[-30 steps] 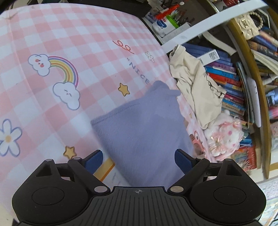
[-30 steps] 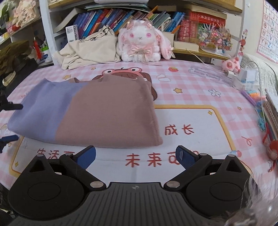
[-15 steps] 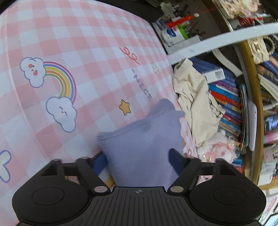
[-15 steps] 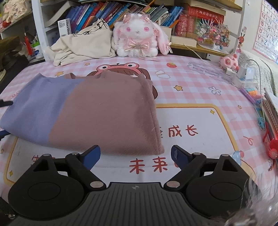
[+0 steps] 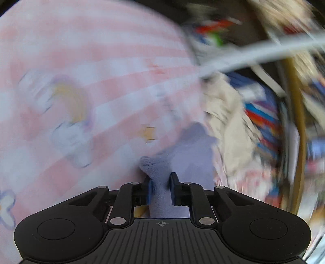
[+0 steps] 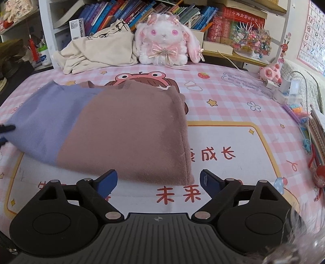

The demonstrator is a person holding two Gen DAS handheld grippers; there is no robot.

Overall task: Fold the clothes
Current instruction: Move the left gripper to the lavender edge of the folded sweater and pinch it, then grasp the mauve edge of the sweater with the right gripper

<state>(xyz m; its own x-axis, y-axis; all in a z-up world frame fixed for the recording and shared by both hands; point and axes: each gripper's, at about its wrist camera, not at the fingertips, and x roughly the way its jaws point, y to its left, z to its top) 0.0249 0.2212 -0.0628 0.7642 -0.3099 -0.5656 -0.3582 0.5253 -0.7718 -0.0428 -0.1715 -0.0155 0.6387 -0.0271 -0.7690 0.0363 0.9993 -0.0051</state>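
**Pinching the purple end on a pink checked mat**

Lying folded across the middle of the mat (image 6: 233, 105): a two-tone garment (image 6: 126, 130), purple to the left, brown to the right, long edge running left to right. Covering part of a frog cartoon (image 6: 140, 76) printed on the mat. Resting partly over a yellow-bordered white panel (image 6: 239, 146) with red characters.

Clamping the purple corner (image 5: 160, 182): left gripper (image 5: 160, 183), fingers drawn narrow with the knit cloth bunched between the blue pads (image 5: 150, 188). Blurring badly across the whole left view, with only a smeared rainbow (image 5: 69, 101) and a star (image 5: 149, 133) readable on the checks. Showing at the far left edge of the right view as dark tips touching the purple end.

Hovering low by the near edge of the brown half: right gripper (image 6: 158, 180), fingers spread wide, holding nothing, the garment's near right corner sitting between and just beyond the tips.

Crowding the far side: a bookshelf (image 6: 113, 14) packed with upright books, a crumpled cream cloth (image 6: 97, 50) heaped against it, a white and pink plush rabbit (image 6: 164, 40) sitting just beside the cloth. Hanging on the right wall: an alphabet chart (image 6: 312, 34). Cluttering the right edge of the mat: a small pink toy (image 6: 270, 73), a white charger (image 6: 288, 87) with cable, and stacked notebooks (image 6: 316, 130)
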